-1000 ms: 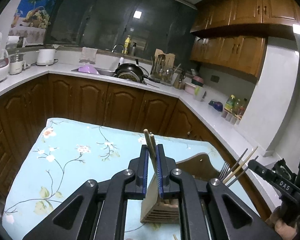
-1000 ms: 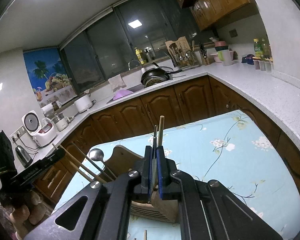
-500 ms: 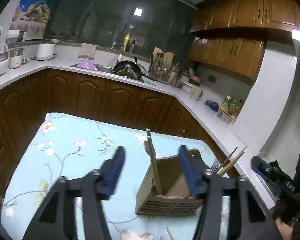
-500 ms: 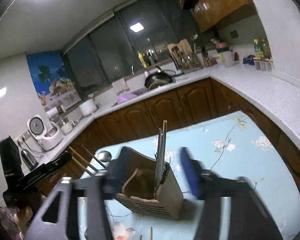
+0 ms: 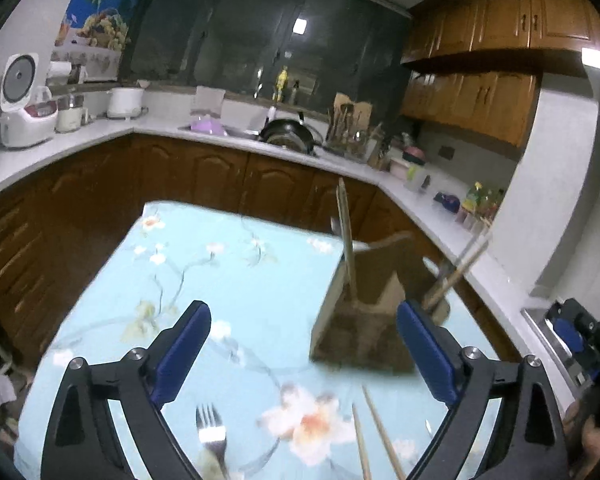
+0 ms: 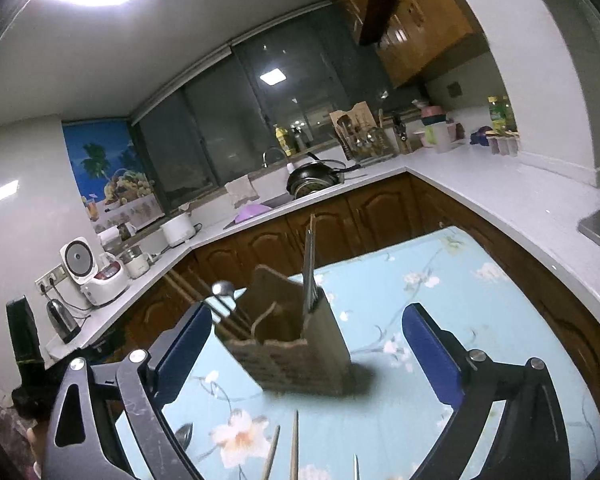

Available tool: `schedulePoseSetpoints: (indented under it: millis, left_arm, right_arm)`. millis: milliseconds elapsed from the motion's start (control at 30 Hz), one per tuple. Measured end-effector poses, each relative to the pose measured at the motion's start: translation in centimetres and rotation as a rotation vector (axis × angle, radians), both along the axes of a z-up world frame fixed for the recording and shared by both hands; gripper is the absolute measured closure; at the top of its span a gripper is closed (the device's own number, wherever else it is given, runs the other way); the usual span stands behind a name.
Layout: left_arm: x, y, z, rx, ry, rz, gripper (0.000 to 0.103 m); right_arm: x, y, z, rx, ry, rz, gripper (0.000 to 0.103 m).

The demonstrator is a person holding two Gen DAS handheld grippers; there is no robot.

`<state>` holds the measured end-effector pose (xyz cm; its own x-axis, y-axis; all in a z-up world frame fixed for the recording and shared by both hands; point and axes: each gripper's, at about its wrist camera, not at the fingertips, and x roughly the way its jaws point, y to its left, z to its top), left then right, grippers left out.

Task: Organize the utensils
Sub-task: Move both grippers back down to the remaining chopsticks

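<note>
A wooden utensil holder (image 5: 364, 320) stands on the blue floral tablecloth (image 5: 228, 280); it also shows in the right wrist view (image 6: 292, 340). Chopsticks (image 5: 346, 236) and a spoon stand in it; in the right wrist view a fork and chopstick (image 6: 309, 272) stand in one compartment and a spoon (image 6: 223, 290) in another. My left gripper (image 5: 304, 344) is open and empty, pulled back from the holder. My right gripper (image 6: 308, 348) is open and empty, also back from it. A loose fork (image 5: 210, 428) and loose chopsticks (image 5: 374, 436) lie on the cloth near me.
White counters run around the table, with a sink and black pan (image 5: 286, 132), rice cookers (image 5: 24, 108), a utensil rack (image 6: 360, 136) and bottles (image 5: 476, 200). Loose chopsticks (image 6: 294, 448) and a spoon (image 6: 184, 436) lie at the near table edge.
Both grippers were shut on utensils standing in the holder; both have opened, let go and drawn back. The utensils stay upright in the holder.
</note>
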<state>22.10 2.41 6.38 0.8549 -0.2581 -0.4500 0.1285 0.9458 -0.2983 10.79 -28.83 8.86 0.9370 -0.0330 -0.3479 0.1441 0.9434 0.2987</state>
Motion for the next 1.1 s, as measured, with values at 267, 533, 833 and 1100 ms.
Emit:
schedulePoseSetpoints:
  millis: [267,533,833,1100]
  left_arm:
    - [-4.5,0.2,-1.1,0.021,0.075,-0.028,0.008]
    - [-6.4,0.7,-3.1,-0.016,0.171,-0.032,0.008]
    - [-6.5,0.3,-3.8,-0.002,0.234,-0.033,0.008]
    - [-5.3,-1.9,-4.4,0.039,0.289,-0.080,0.008]
  right_arm:
    - [-3.7,1.7,-2.0,-0.054,0.060,-0.004,0.003]
    - [-5.7,2.3,-6.5,-0.039,0.152,-0.008,0.003]
    - [-5.7,2.8,-9.3,-0.043,0.236,0.014,0.003]
    - [-4.0,2.5,-10.3,-0.064,0.304,0.025,0.005]
